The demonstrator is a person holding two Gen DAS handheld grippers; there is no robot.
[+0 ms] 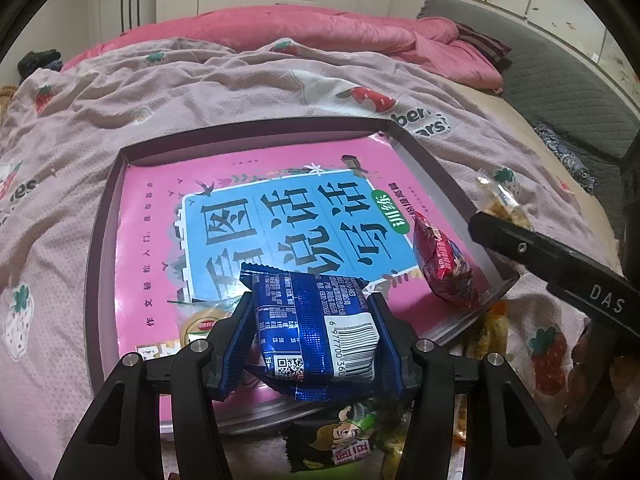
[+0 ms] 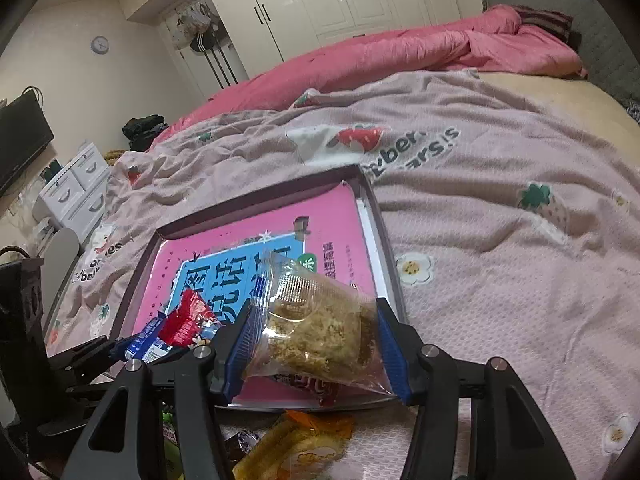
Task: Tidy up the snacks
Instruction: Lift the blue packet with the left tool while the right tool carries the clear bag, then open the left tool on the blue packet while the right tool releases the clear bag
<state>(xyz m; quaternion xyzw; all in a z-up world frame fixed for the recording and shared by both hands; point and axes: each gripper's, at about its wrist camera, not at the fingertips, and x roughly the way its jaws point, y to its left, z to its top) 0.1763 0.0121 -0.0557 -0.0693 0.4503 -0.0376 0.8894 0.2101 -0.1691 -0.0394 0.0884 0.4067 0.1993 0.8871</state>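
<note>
Snacks in book-lined tray

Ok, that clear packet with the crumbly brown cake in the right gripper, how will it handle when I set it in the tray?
The clear packet is probably fragile: its filling looks crumbly, so a harder squeeze from the right gripper may break it. The loose film sticking out past the pads looks floppy and likely slippery. It seems light and flat-sided, so it should settle in the tray without rolling.
</note>
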